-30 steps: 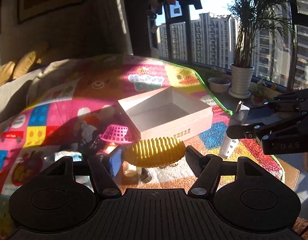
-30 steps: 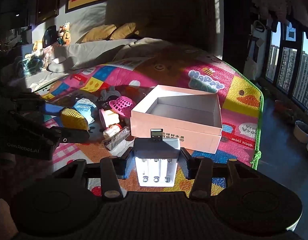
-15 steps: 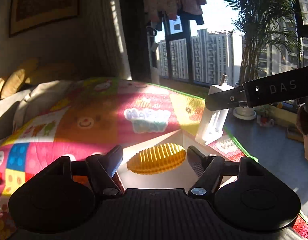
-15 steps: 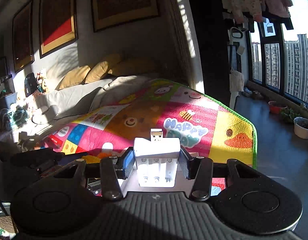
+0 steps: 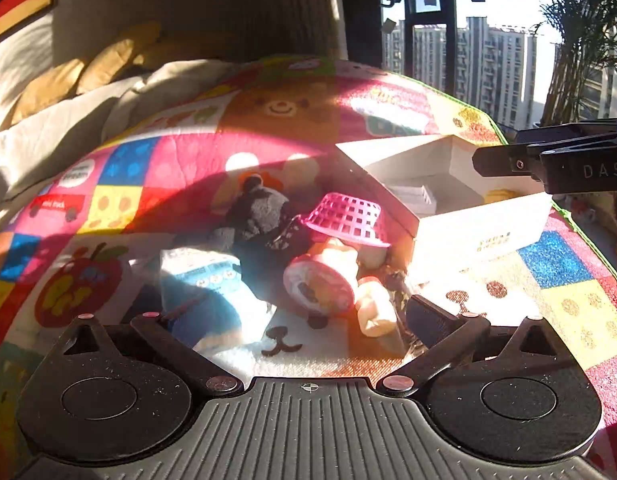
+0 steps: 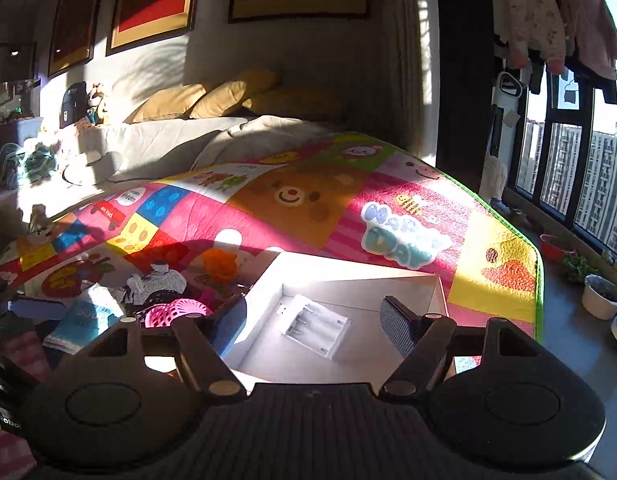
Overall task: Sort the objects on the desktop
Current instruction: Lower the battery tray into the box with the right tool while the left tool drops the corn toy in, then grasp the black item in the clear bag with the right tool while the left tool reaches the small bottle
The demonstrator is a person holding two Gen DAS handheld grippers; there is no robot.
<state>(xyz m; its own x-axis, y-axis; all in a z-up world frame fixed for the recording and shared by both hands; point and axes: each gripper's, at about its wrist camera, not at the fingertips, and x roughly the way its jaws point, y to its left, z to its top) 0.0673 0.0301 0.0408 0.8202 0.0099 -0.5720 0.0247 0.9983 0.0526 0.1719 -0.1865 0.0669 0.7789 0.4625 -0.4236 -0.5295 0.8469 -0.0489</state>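
Both drops done: our right gripper has just spread, battery charger lying in the white box, left gripper opened wide, empty, yellow ridged toy boxed, so we go for the pile.

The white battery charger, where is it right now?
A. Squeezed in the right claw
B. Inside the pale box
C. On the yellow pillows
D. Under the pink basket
B: in the right wrist view the white battery charger lies flat on the floor of the pale box, below the right claw, whose fingers stand apart and have just been opening, with nothing pressed between them.
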